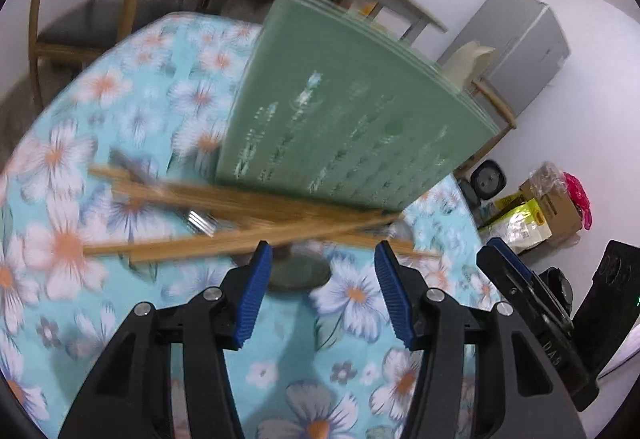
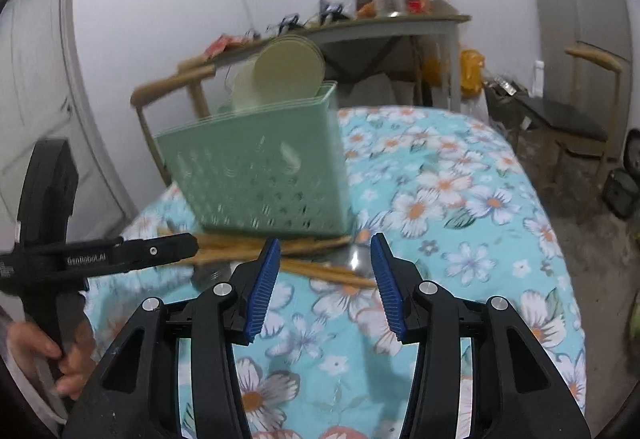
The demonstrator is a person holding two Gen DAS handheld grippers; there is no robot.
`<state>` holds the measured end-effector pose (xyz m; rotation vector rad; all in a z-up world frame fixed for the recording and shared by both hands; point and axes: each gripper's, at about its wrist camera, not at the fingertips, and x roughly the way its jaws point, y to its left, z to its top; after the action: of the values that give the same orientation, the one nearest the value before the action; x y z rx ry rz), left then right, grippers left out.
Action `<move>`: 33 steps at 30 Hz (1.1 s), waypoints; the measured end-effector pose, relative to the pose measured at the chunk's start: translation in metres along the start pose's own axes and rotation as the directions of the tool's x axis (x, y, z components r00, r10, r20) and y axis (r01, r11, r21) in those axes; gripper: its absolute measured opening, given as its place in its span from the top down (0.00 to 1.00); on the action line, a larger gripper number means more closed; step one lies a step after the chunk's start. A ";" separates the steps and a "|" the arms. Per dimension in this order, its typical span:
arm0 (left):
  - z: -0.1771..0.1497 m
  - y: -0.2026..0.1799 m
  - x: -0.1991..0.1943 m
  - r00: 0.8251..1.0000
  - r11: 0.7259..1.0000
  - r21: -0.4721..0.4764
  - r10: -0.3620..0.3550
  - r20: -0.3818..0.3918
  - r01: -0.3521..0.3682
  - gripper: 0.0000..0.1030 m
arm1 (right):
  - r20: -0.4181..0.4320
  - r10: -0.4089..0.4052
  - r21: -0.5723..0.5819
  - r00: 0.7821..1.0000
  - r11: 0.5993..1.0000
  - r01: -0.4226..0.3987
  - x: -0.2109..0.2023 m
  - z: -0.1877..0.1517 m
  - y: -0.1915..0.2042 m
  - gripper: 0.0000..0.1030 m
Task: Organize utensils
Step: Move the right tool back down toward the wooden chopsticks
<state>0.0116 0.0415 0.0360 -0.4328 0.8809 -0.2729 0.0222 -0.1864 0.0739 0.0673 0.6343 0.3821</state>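
Nearest, both tools hang over the flowered worktop (image 2: 460, 175) with nothing between their jaws. The left hand-held gripper (image 1: 320, 289) stands half open just short of the pile, and the right hand-held gripper (image 2: 322, 285) is likewise parted and empty, aimed down at the same heap. A hand (image 2: 60, 359) grips the left tool's handle at the edge of the right view.

Just beyond the fingertips lie the chopsticks (image 1: 240, 207), loose and crossed on the cloth, with a fork (image 1: 200, 221) tangled among them and something round and shiny, probably a spoon bowl (image 2: 356, 259), beside them. Their scattered lie suggests sorting has not begun.

Behind them, touching the pile, stands the green basket (image 2: 260, 167), upright, perforated, with pale plates (image 2: 288, 69) leaning inside; it seems the likely place for the utensils. Farther off are chairs (image 2: 588, 119) and a cluttered side table (image 2: 400, 23).
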 end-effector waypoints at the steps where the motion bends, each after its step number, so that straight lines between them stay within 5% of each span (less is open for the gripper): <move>1: -0.003 0.001 0.001 0.999 1.000 0.001 0.029 -0.014 -0.029 0.50 | -0.023 0.018 0.009 1.000 1.000 -0.018 0.005 -0.004 -0.001 0.56; 6: -0.004 0.005 0.001 0.990 0.988 0.070 0.140 0.017 -0.140 0.50 | -0.108 0.058 0.065 0.993 0.997 -0.051 0.034 -0.010 -0.002 0.56; 13: 0.002 0.046 0.019 0.996 0.990 -0.138 -0.021 -0.087 0.008 0.50 | -0.218 0.185 0.192 0.958 0.971 -0.143 0.071 -0.024 0.008 0.50; 20: 0.004 0.079 0.024 0.977 0.926 -0.339 -0.201 -0.075 0.164 0.50 | -0.204 0.252 0.262 0.946 0.945 -0.195 0.073 -0.028 -0.001 0.50; 33: -0.004 0.049 0.026 0.995 0.974 -0.212 -0.093 -0.039 0.083 0.50 | -0.204 0.251 0.269 0.946 0.944 -0.193 0.074 -0.025 0.001 0.50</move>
<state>0.0270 0.0737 -0.0067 -0.6656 0.9435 -0.2731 0.0615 -0.1597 0.0122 0.3378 0.9126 0.5350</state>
